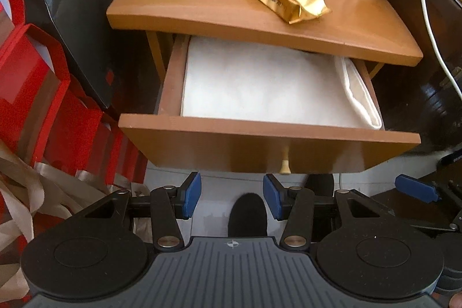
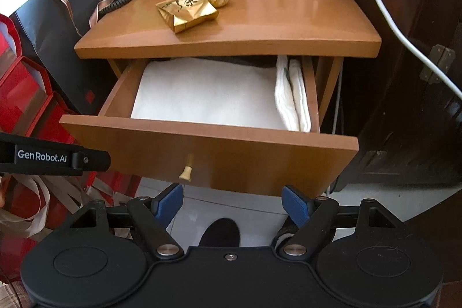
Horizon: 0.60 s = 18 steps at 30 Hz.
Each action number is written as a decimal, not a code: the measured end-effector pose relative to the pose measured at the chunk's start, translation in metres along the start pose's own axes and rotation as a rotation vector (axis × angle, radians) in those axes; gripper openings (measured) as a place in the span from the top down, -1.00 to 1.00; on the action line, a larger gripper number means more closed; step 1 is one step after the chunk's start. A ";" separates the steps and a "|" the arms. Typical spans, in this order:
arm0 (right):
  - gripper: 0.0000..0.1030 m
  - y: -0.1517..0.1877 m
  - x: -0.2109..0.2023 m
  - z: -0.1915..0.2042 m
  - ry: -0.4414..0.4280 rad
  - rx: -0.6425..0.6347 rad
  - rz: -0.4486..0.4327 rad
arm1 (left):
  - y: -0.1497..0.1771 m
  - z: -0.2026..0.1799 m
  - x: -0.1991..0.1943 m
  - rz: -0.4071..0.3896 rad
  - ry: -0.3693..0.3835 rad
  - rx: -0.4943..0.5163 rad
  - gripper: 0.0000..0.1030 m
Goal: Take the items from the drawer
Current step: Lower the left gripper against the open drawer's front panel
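drawer [image 2: 208, 140] pulled out, white cloth [image 2: 208, 94] inside | gold packet [image 2: 186, 12] on top above it | my left gripper [image 1: 231, 199] and right gripper [image 2: 232, 205] both spread, empty, below drawer front | if lifting cloth, I'd pinch its folded edge.

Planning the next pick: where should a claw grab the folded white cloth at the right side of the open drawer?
Probably grip the folded white cloth on its upward-facing edge, coming down from above with the right claw, which is open and nearer. The cloth stands on edge along the drawer right wall, so its sides are boxed in. The front half is best: the tabletop overhangs the rear.
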State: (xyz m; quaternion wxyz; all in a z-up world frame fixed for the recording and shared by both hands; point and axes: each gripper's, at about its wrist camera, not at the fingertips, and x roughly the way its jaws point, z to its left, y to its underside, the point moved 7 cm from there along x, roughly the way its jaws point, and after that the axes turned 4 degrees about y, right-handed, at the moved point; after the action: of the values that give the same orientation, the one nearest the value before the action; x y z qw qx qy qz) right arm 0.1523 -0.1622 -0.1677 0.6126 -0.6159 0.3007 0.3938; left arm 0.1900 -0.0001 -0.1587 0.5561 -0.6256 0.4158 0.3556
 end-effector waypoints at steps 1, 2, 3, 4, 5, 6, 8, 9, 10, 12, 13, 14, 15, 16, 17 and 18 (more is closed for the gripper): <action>-0.43 0.001 0.001 -0.001 -0.001 0.004 0.004 | 0.001 -0.001 0.002 0.005 0.001 0.003 0.03; -0.43 0.002 0.001 -0.001 0.001 0.008 0.009 | 0.001 -0.002 0.003 0.010 0.006 0.007 0.03; -0.43 0.003 0.002 -0.003 0.005 0.013 0.015 | 0.002 -0.003 0.005 0.014 0.011 0.011 0.03; -0.42 0.004 0.003 -0.004 0.006 0.017 0.020 | 0.002 -0.004 0.006 0.019 0.015 0.014 0.03; -0.42 0.004 0.004 -0.005 0.006 0.020 0.025 | 0.002 -0.005 0.009 0.026 0.016 0.018 0.03; -0.41 0.005 0.005 -0.006 0.006 0.023 0.029 | 0.002 -0.006 0.011 0.032 0.017 0.022 0.03; -0.40 0.006 0.008 -0.007 0.005 0.027 0.036 | 0.002 -0.009 0.017 0.045 0.017 0.027 0.03; -0.39 0.007 0.009 -0.008 0.004 0.030 0.040 | 0.002 -0.009 0.020 0.053 0.017 0.028 0.03; -0.39 0.007 0.011 -0.008 0.003 0.033 0.043 | 0.002 -0.010 0.023 0.061 0.017 0.029 0.03; -0.39 0.008 0.015 -0.009 0.002 0.037 0.051 | 0.002 -0.011 0.030 0.077 0.018 0.029 0.03; -0.39 0.008 0.017 -0.010 0.001 0.039 0.056 | 0.002 -0.012 0.034 0.086 0.021 0.027 0.03; -0.39 0.008 0.019 -0.010 0.001 0.043 0.061 | 0.002 -0.013 0.038 0.094 0.025 0.026 0.03; -0.39 0.008 0.022 -0.011 0.001 0.046 0.068 | 0.002 -0.014 0.042 0.103 0.028 0.024 0.03; -0.39 0.008 0.025 -0.012 0.003 0.049 0.076 | 0.002 -0.015 0.045 0.111 0.031 0.022 0.03; -0.38 0.009 0.027 -0.012 0.003 0.051 0.084 | 0.002 -0.016 0.049 0.120 0.035 0.021 0.03; -0.38 0.009 0.030 -0.013 0.003 0.052 0.091 | 0.002 -0.017 0.053 0.128 0.038 0.019 0.03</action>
State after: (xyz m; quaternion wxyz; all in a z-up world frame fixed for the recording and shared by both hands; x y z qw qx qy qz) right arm 0.1611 -0.1726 -0.1990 0.6094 -0.5859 0.3396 0.4124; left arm 0.2093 -0.0232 -0.2049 0.5301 -0.5990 0.4689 0.3745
